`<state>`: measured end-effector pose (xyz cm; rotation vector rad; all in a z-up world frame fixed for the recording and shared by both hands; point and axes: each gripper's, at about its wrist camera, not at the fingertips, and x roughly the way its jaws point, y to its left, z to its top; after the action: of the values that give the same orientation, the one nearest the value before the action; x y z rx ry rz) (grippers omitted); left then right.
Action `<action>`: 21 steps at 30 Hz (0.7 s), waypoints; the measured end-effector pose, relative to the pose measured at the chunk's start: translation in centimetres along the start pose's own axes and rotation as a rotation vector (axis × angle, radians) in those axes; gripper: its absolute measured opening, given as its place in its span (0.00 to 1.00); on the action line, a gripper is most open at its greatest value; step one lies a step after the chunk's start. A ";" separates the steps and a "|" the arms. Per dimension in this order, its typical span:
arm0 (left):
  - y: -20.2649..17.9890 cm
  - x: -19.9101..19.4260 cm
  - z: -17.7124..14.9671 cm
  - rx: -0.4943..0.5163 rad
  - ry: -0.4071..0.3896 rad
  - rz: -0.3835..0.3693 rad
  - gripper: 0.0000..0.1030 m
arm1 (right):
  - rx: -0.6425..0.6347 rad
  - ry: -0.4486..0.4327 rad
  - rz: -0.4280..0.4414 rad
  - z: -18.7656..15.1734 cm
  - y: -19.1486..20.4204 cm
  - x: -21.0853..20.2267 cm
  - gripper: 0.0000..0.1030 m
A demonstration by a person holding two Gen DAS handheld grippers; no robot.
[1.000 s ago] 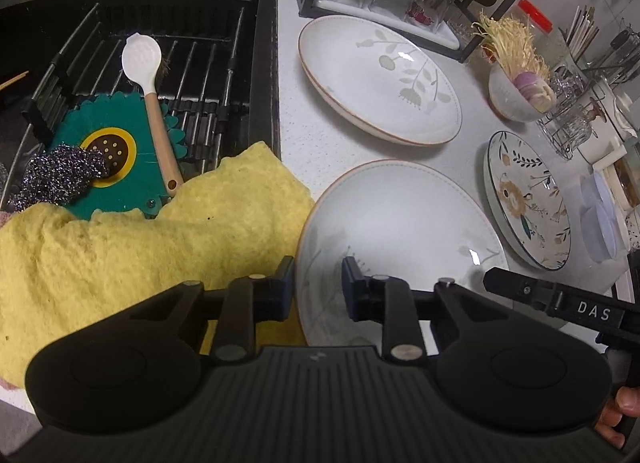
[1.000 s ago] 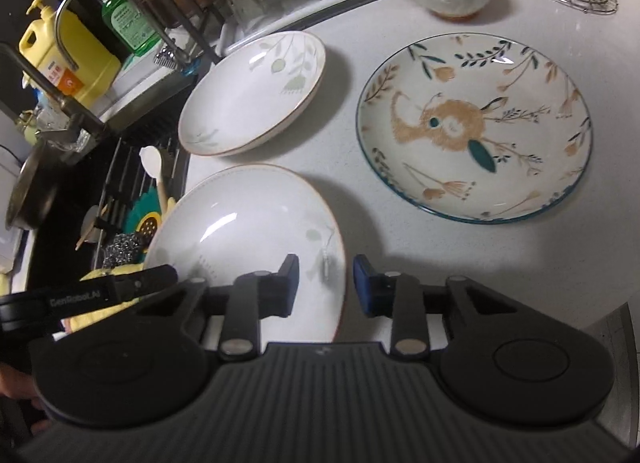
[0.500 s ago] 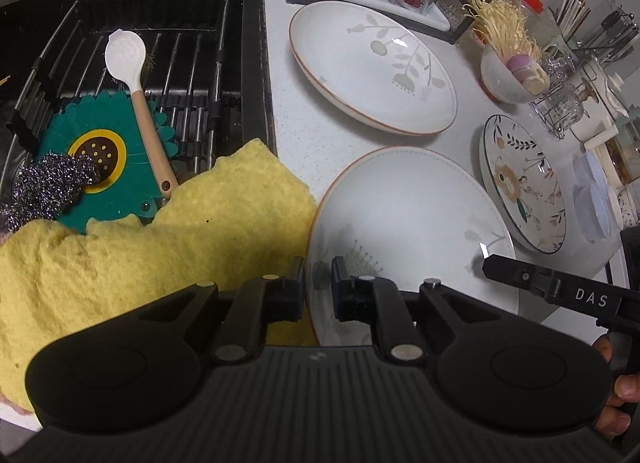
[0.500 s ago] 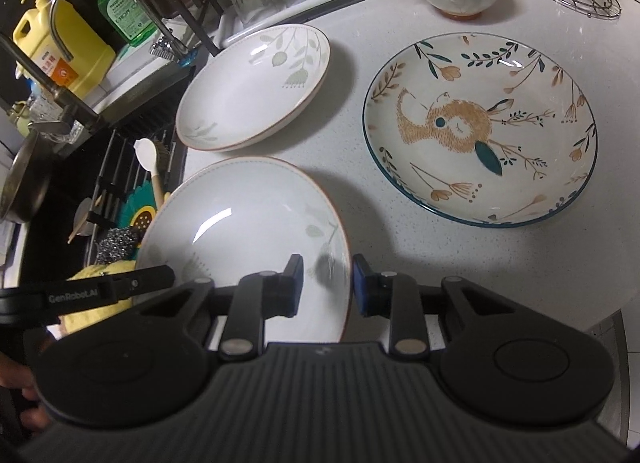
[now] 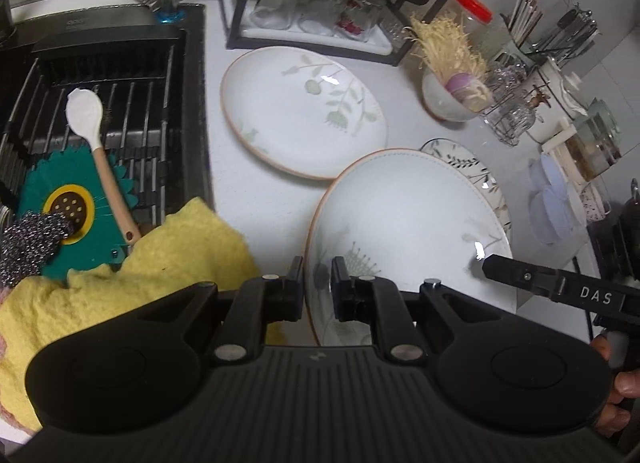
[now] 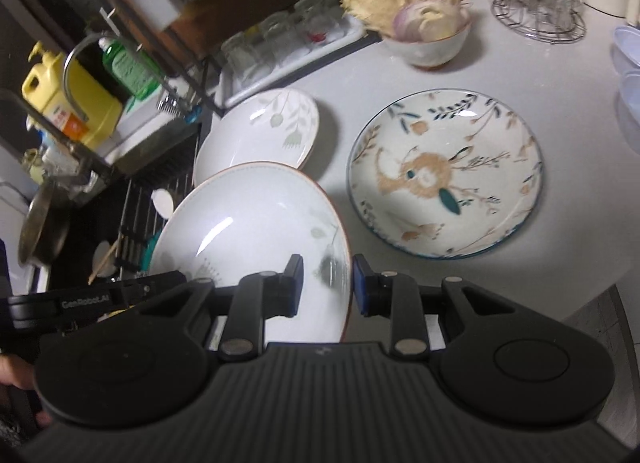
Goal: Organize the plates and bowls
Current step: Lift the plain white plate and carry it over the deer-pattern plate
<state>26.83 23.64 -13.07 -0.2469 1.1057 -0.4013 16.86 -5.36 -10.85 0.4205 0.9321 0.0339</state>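
I have the near white leaf-print plate clamped by my left claw and right claw, clear of the white counter; nothing looks stacked yet.

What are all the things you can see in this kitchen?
White leaf plates: two; one flat on the counter, one held tilted by both tongs.
Rabbit plate: one, cream with blue rim, on the counter.
Bowl: one, white, holding onion and pale shreds.
Glasses: several, clear, on a tray under the rack.
Spoon: one, white with tan handle, in the sink.
Sunflower mat: one, green and yellow, in the sink.
Steel scrubber: one, silver.
Cloth: one, yellow, at the sink's edge.
Soap bottles: yellow and green, behind the tap.
Left tongs: black, clamped on the plate's rim.
Right tongs: black and blue, clamped on the opposite rim.
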 end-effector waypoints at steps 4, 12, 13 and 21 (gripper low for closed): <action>-2.3 -0.4 1.0 0.048 -0.023 0.016 0.15 | -0.002 -0.023 0.012 0.9 -0.8 -1.2 0.28; -5.3 1.2 2.9 0.067 -0.025 0.022 0.15 | -0.013 -0.051 0.021 3.7 -3.0 -1.8 0.28; -5.5 1.5 3.0 0.064 -0.020 0.021 0.15 | -0.022 -0.051 0.017 4.0 -3.3 -1.6 0.28; -9.1 4.7 4.5 0.042 0.014 0.025 0.15 | -0.051 -0.017 -0.011 5.9 -6.8 -0.9 0.28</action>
<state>31.01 13.38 -11.40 -0.1934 1.1115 -0.4039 19.87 -13.81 -9.60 0.3676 0.9153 0.0441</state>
